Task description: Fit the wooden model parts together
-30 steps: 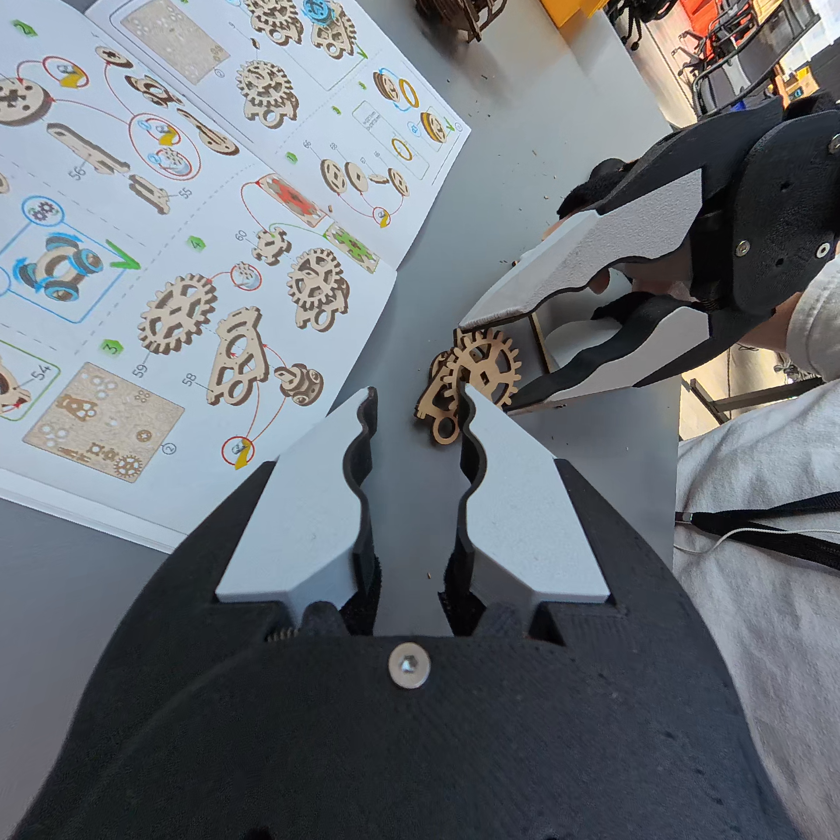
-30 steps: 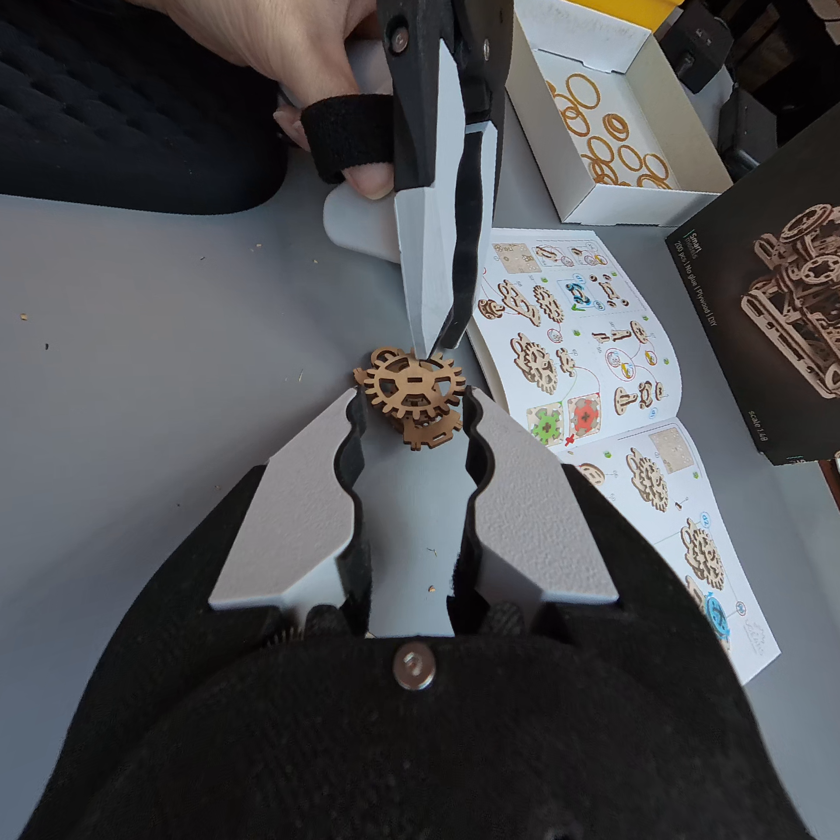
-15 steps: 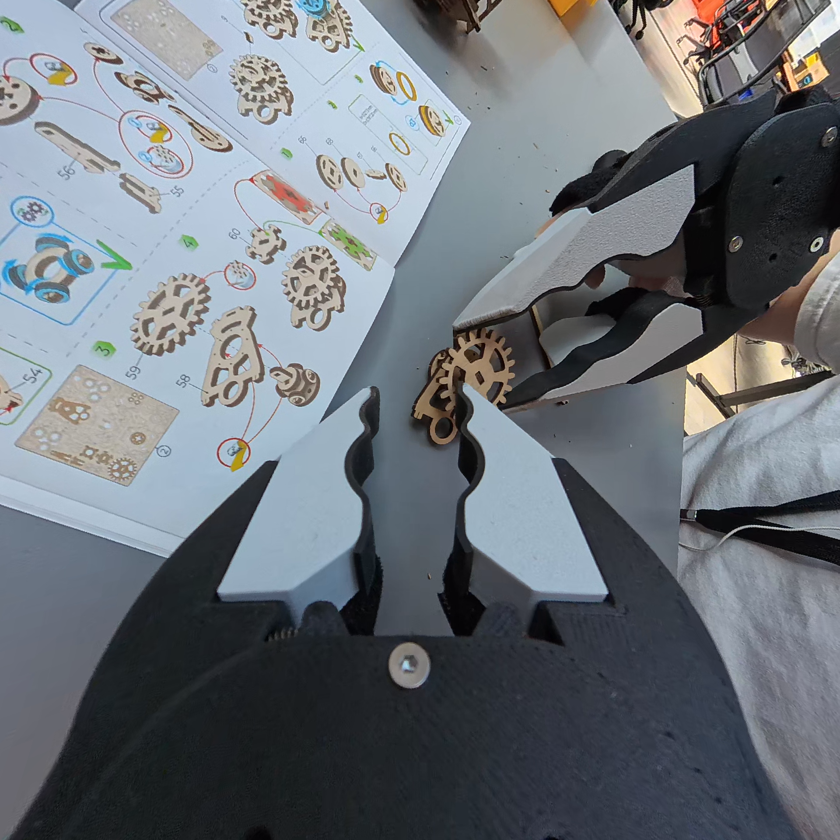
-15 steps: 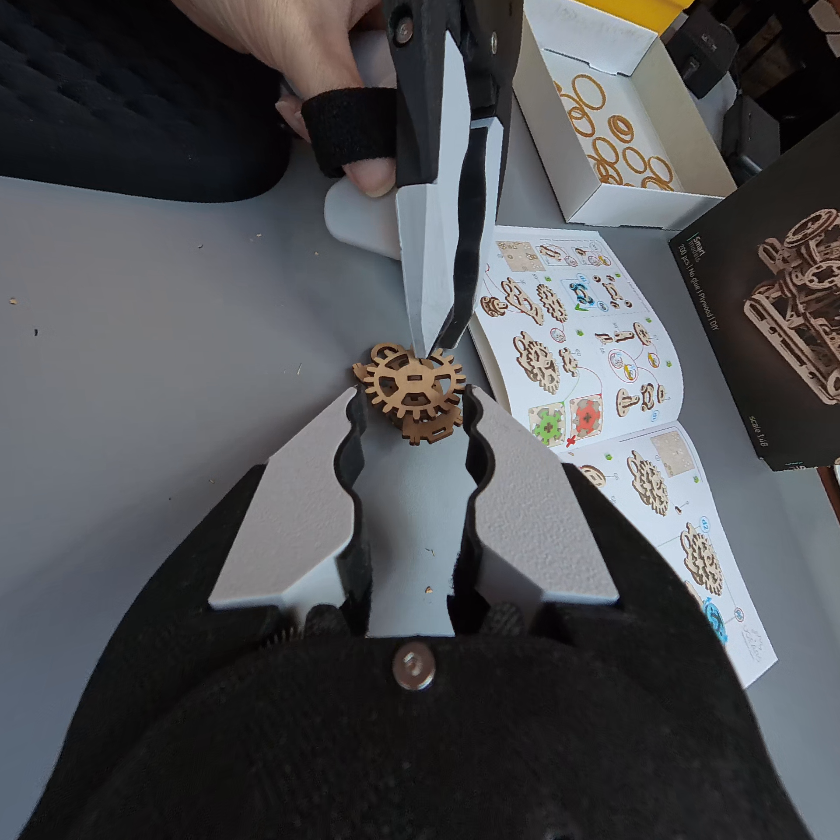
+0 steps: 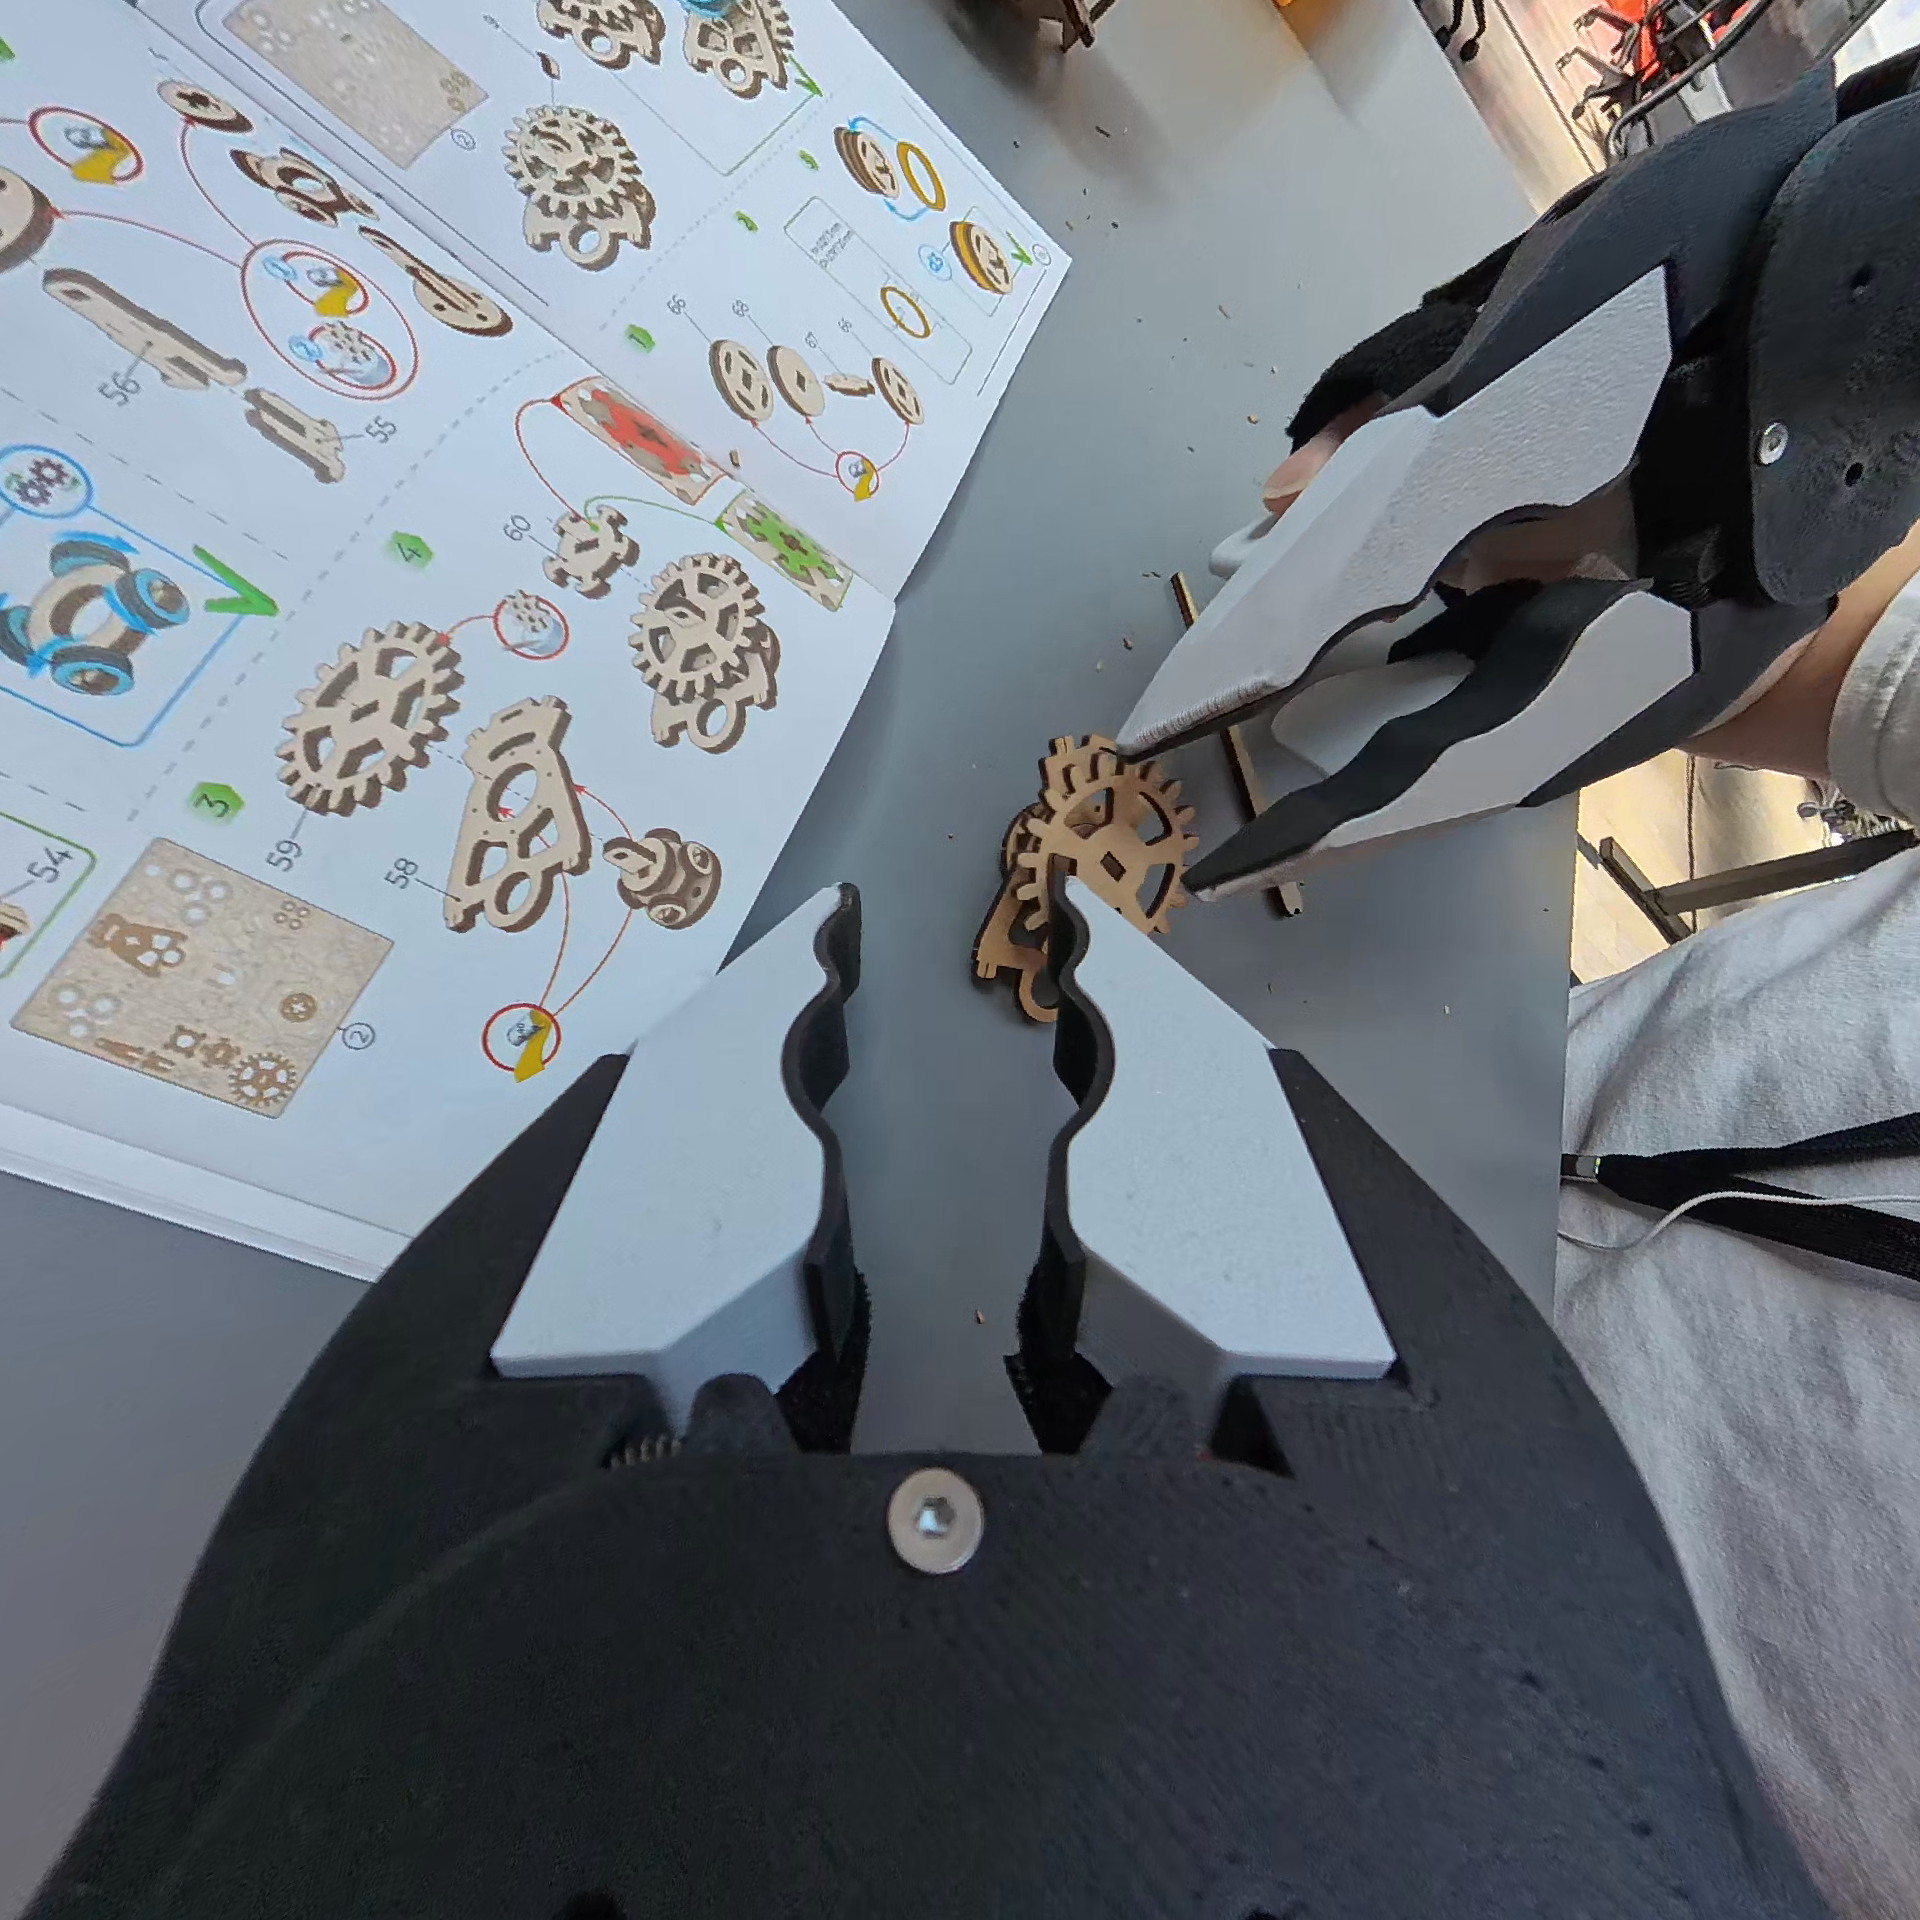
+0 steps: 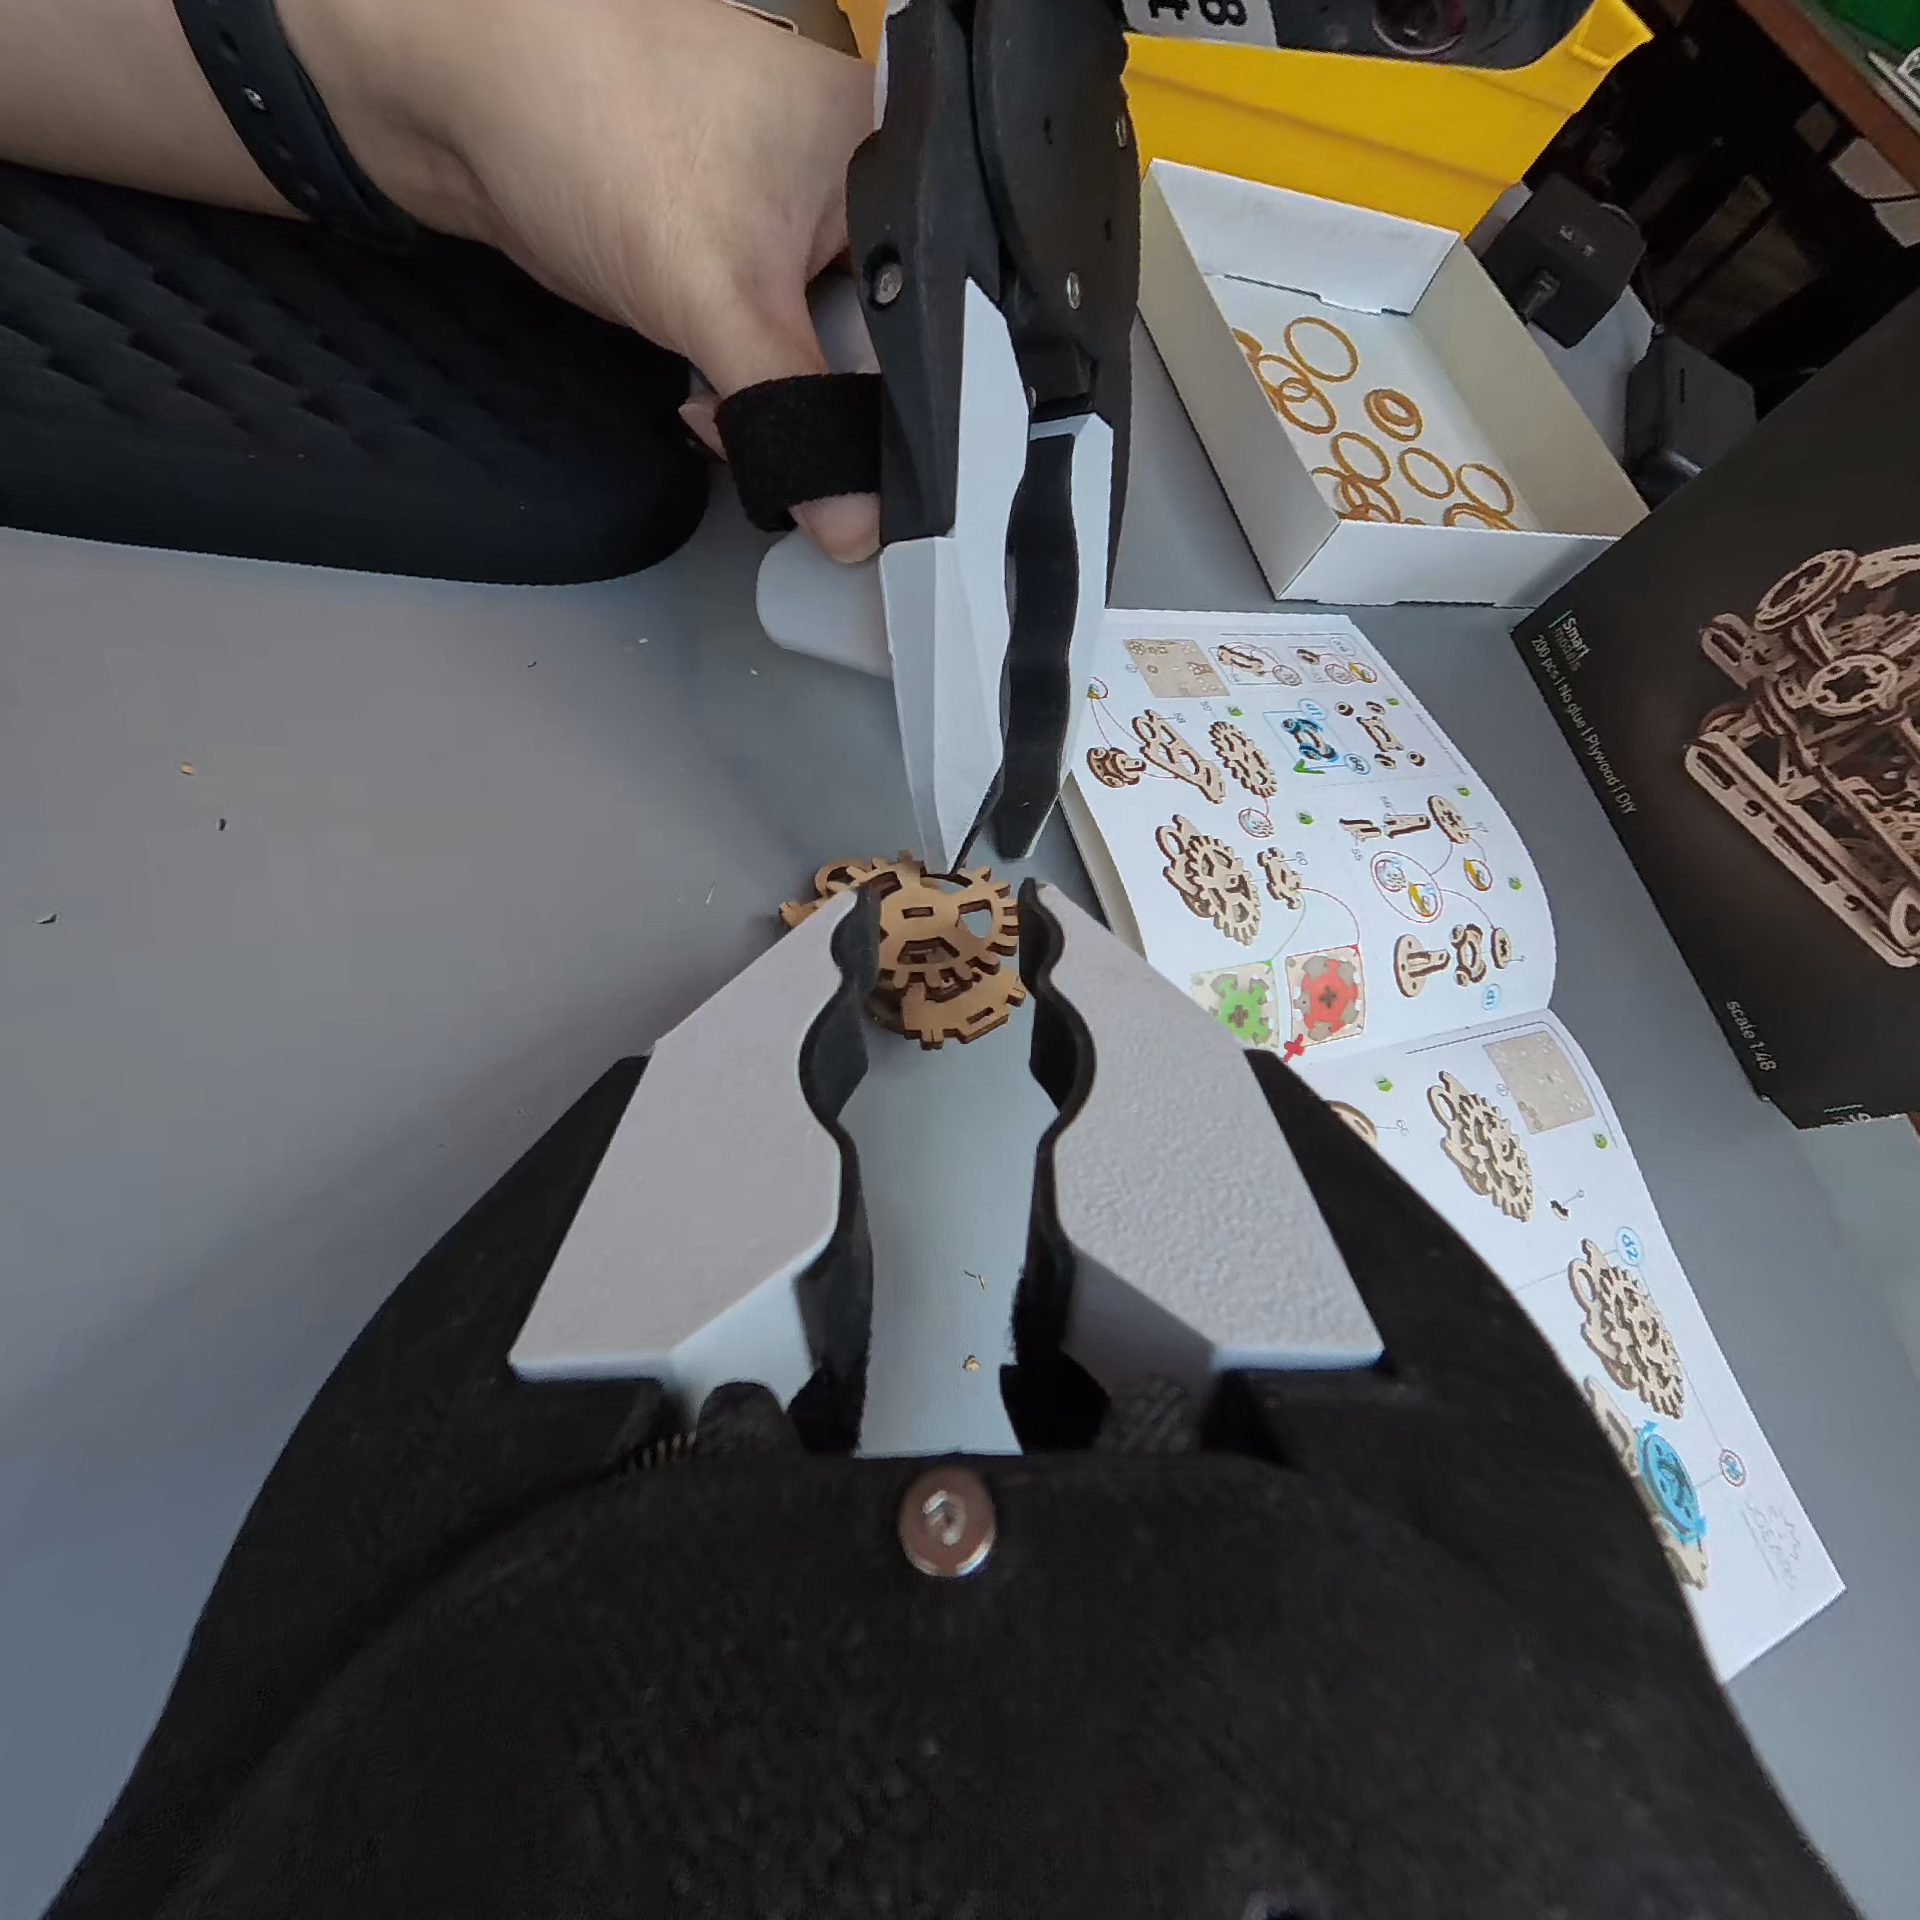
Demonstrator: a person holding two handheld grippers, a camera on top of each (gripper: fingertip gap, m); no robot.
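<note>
Wooden gear assembly (image 6: 940, 961) lies on the grey desk (image 6: 364, 883), between the spread fingers of the right gripper (image 6: 940, 914). Left gripper (image 5: 951, 904) spread, empty, one fingertip at the gear.

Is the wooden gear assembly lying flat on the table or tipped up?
Tipped up. The wooden gear assembly stands tilted between the open right gripper fingers; its gear face leans off the grey table.
</note>
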